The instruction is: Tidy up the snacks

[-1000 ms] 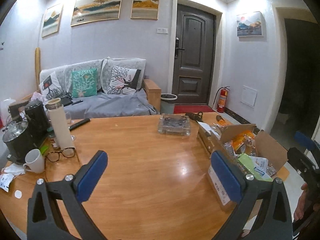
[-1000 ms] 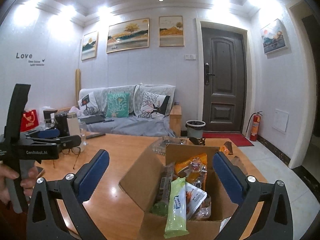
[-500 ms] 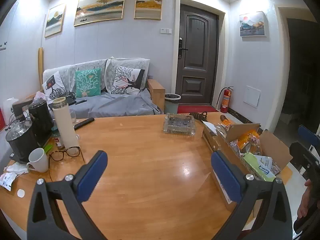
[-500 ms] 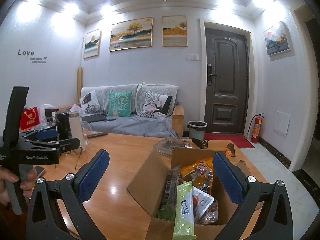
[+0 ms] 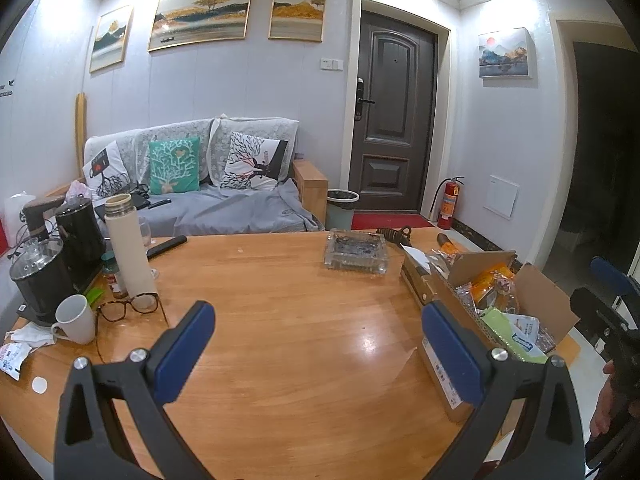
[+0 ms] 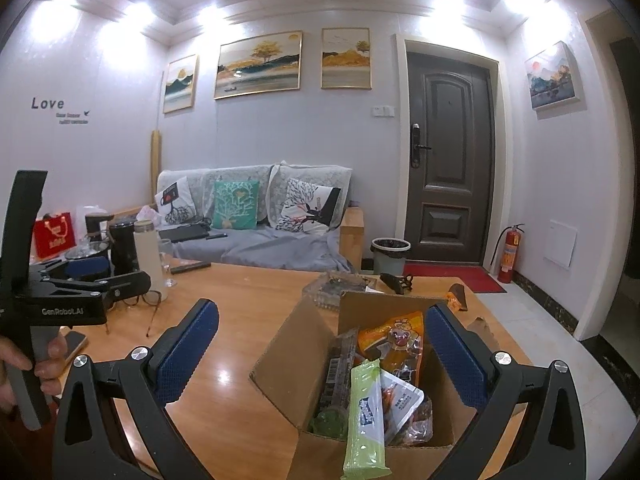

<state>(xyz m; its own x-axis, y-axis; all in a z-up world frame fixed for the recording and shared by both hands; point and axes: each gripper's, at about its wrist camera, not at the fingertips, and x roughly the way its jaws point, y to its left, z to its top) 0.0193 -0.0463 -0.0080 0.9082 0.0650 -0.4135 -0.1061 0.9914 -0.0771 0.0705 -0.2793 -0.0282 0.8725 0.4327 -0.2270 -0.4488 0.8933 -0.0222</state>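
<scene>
the left gripper [image 5: 316, 344] fills the lower part of its frame, its jaws spread wide with nothing between them but bare desk; the pads are flat blue rubber on black angular arms with silver screw heads. the right gripper [image 6: 320, 348] sits low in its own frame, jaws just as wide and holding nothing, framing the open top of the box [image 6: 280, 364].

the box is brown corrugated cardboard with its flaps standing up, at lower centre of the right view and at the right edge of the left view. snacks stand packed inside: a long pale green wrapper [image 6: 364, 420] poking up at the front, a white pouch [image 6: 400, 396] just beside it, an orange crinkled bag [image 6: 394, 340] behind, and a clear barcoded packet [image 6: 338, 364] against the left wall.

the desk [image 5: 280, 320] is glossy orange wood with a rounded edge. a square, thick glass ashtray [image 5: 355, 249] lies above centre in the left view, near the box. at the left of that frame stand a white mug [image 5: 74, 319], tortoiseshell glasses [image 5: 128, 306], a tall cream flask [image 5: 128, 248] and a black kettle [image 5: 36, 280].
</scene>
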